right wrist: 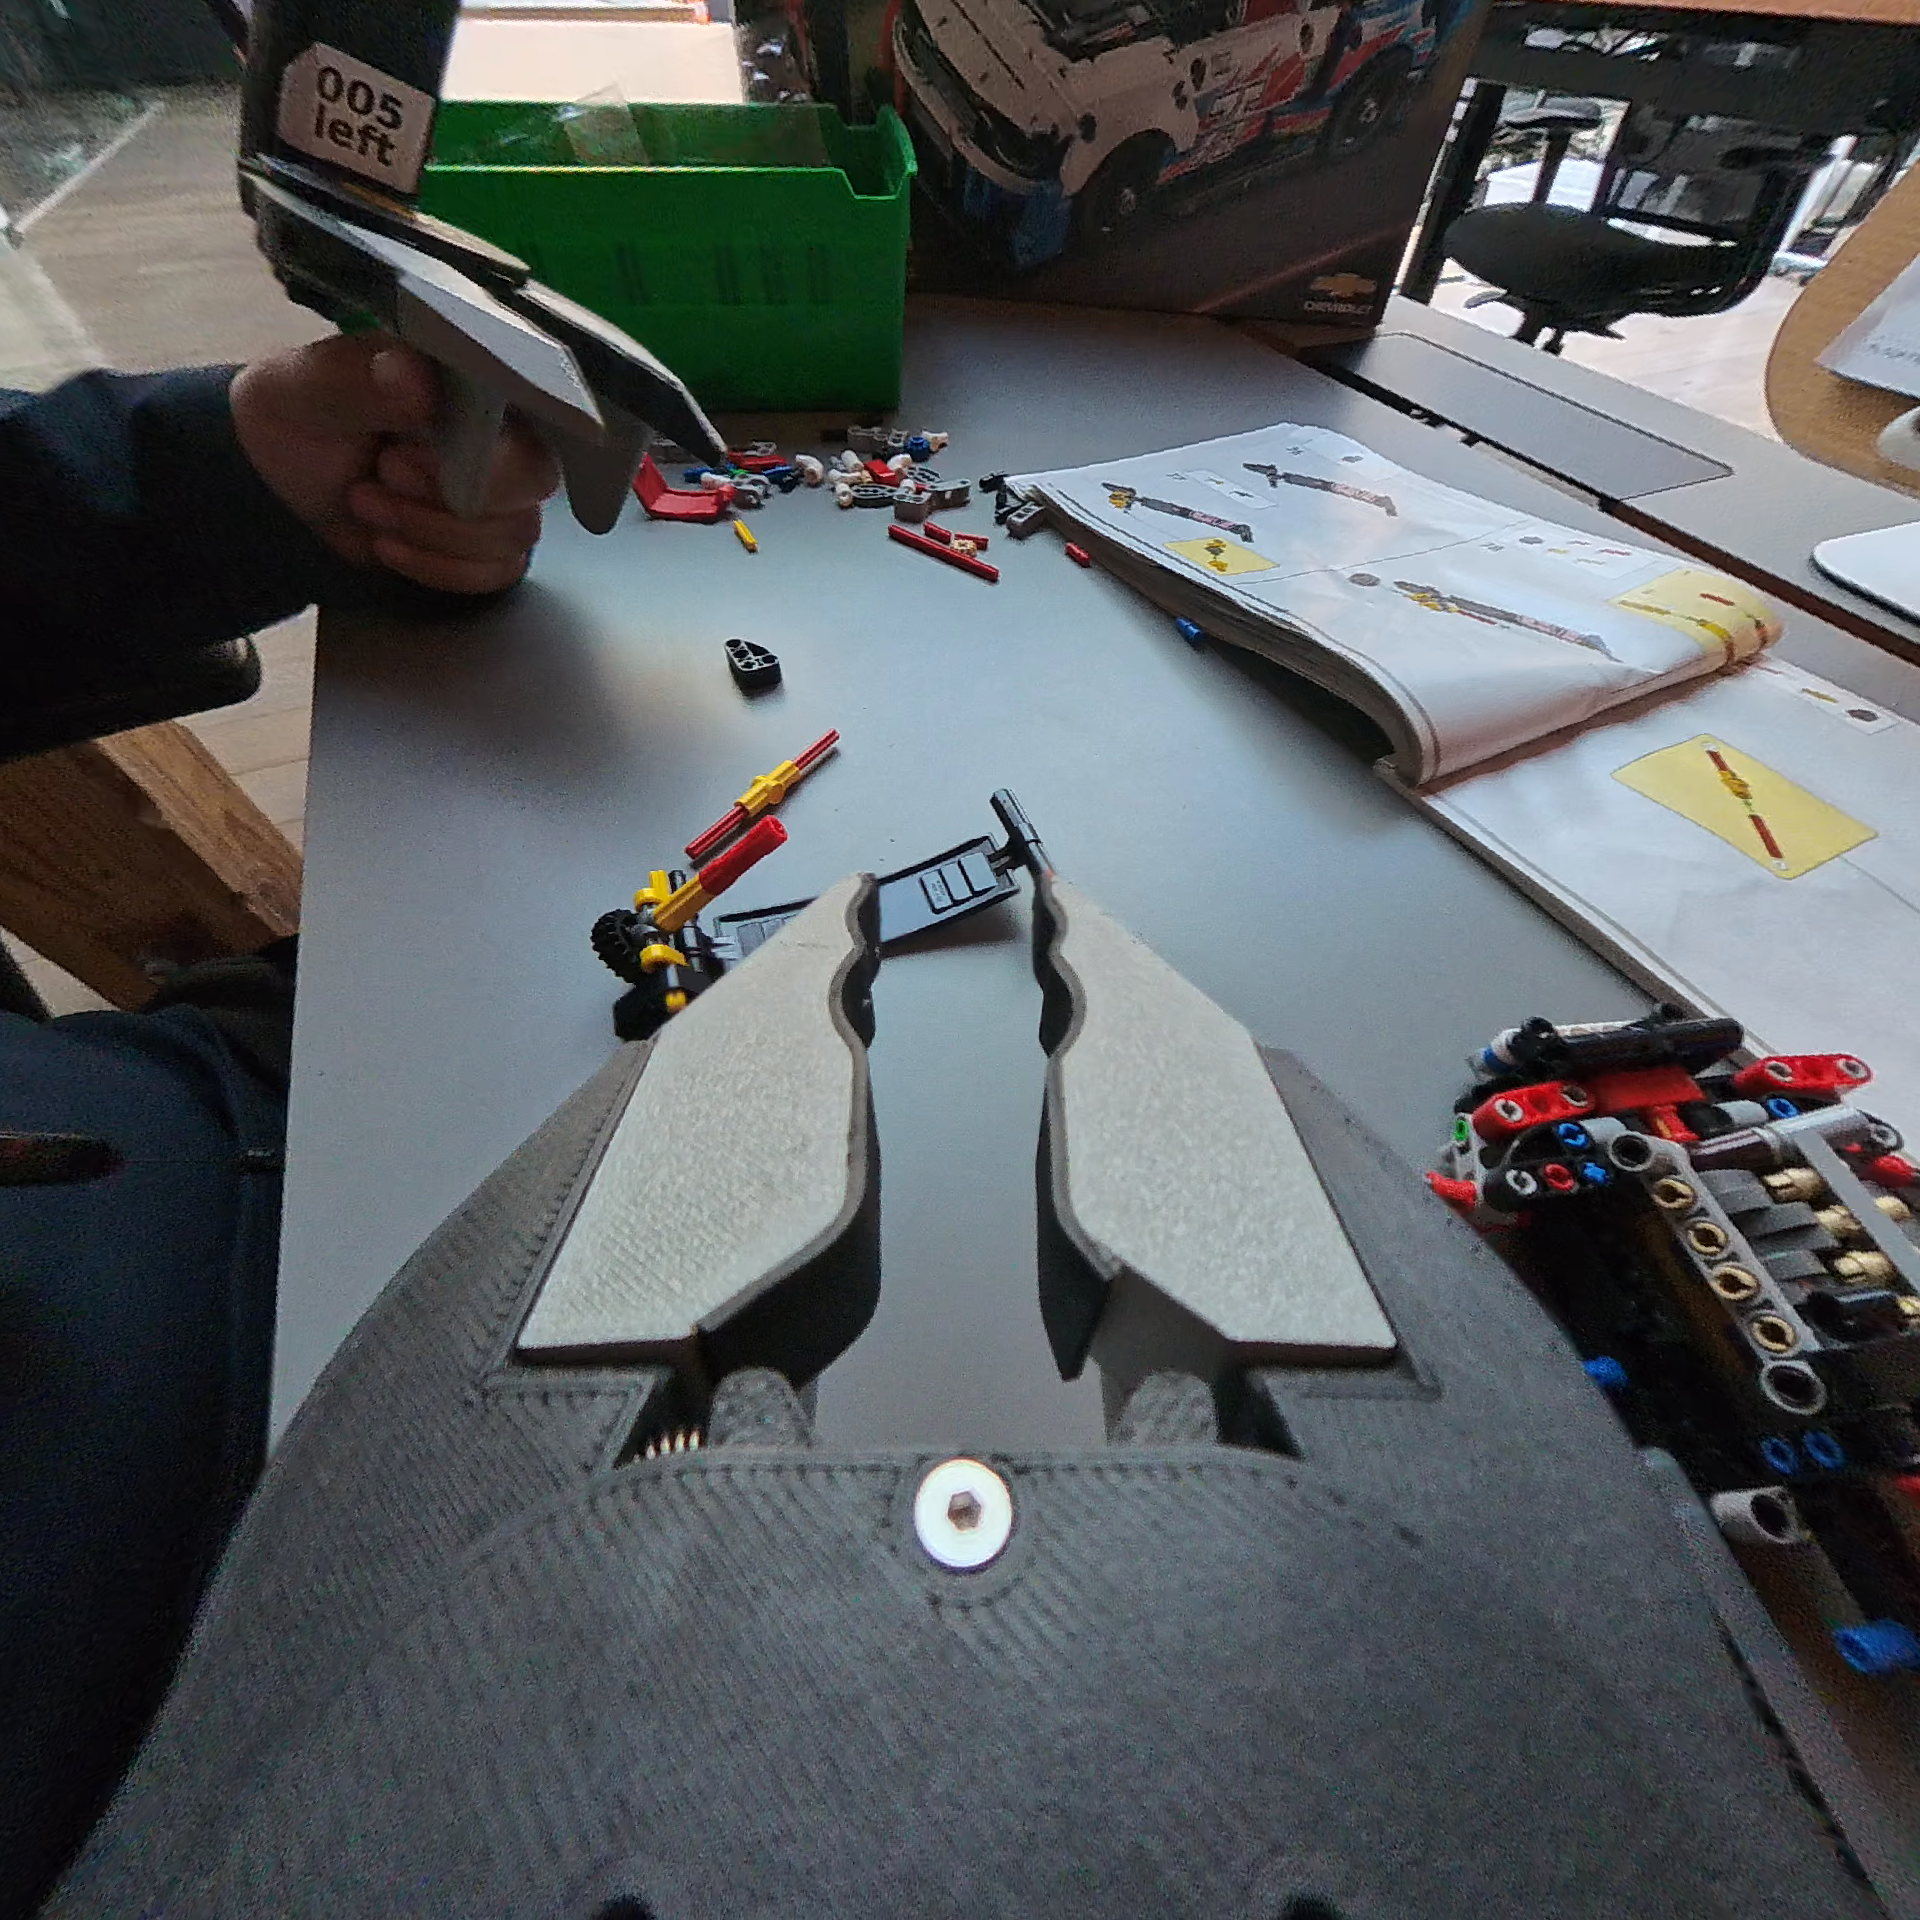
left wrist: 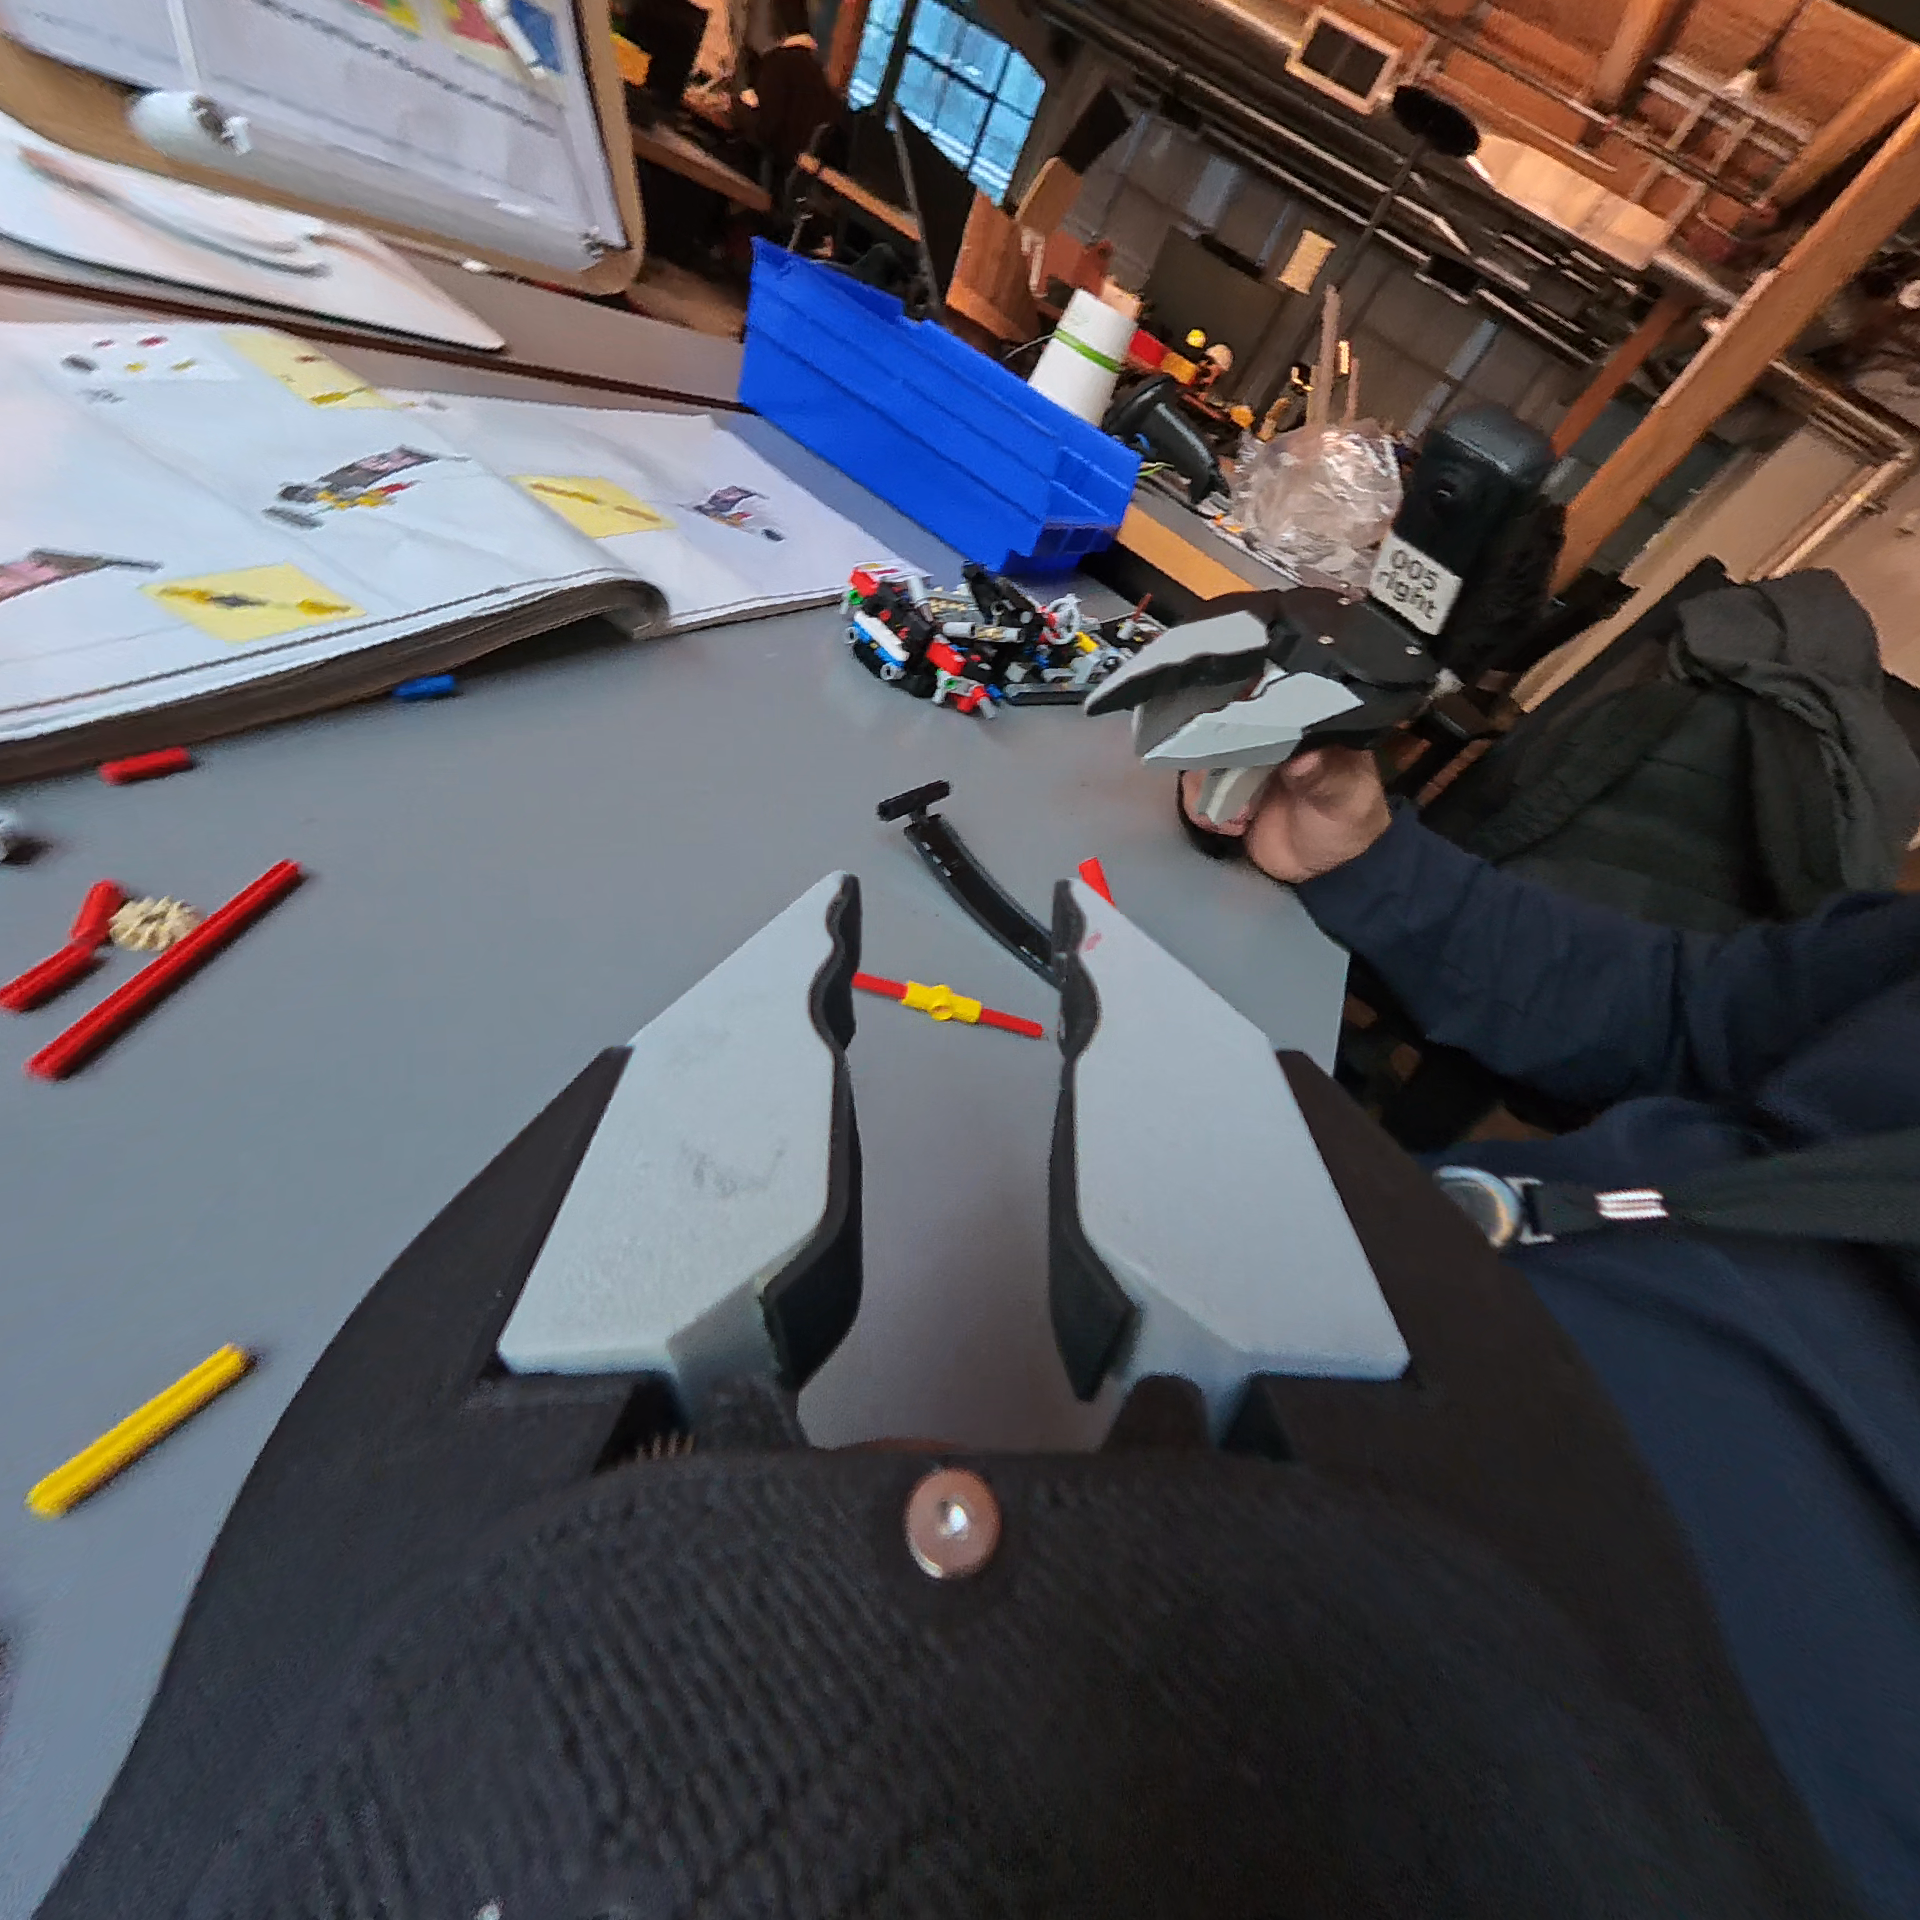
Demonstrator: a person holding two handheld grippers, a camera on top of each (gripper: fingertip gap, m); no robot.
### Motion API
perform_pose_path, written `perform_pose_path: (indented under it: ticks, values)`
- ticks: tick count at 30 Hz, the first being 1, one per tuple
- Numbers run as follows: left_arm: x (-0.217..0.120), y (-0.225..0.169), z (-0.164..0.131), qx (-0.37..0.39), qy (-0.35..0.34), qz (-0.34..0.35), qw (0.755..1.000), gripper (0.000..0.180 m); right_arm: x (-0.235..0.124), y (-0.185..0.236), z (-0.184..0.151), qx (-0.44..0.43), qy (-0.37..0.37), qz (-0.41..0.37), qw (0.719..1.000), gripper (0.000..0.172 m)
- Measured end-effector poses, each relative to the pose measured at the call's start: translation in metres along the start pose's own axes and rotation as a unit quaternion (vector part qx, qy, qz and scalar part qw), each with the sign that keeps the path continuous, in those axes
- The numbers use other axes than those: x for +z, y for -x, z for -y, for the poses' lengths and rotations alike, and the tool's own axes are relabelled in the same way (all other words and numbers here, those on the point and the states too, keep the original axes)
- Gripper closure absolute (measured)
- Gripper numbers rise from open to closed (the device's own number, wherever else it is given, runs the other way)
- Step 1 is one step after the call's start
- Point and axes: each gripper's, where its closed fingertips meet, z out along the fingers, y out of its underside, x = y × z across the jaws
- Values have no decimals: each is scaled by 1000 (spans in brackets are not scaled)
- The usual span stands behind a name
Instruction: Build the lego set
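Note:
My left gripper [left wrist: 958,925] is open and empty above the grey table [left wrist: 540,831]. Seen between its fingers, a red axle with a yellow connector [left wrist: 940,1003] lies on the table. A black curved panel with a crossbar [left wrist: 961,868] lies just beyond it. My right gripper [right wrist: 951,914] is open and empty. Its tips hover over that black panel [right wrist: 951,883] without pressing on it. The left wrist view shows the right gripper [left wrist: 1164,707] raised off the table in a hand. The right wrist view shows the left gripper [right wrist: 655,478] in the air at the upper left.
A small assembly with a black gear, yellow parts and a red sleeve [right wrist: 675,914] lies left of the panel. A built brick model [right wrist: 1714,1195] sits at right. There are also an open instruction book [right wrist: 1403,592], a green bin [right wrist: 675,260], a blue bin [left wrist: 914,416] and loose red [left wrist: 166,966] and yellow [left wrist: 135,1429] axles. Tip to tip, the grippers are about 20 cm apart.

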Motion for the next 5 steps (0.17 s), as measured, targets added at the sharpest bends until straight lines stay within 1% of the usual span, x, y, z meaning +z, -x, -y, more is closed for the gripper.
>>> perform_pose_path:
  ticks: [2, 5]
  values:
    - [5, -8, 0, 17, 3, -16, 1000, 145, 1, 4, 0, 8, 1, 16, 1000, 148]
    - [12, -16, -3, 37, 13, -30, 999, 145, 2, 5, -1, 9, 5, 18, 1000, 143]
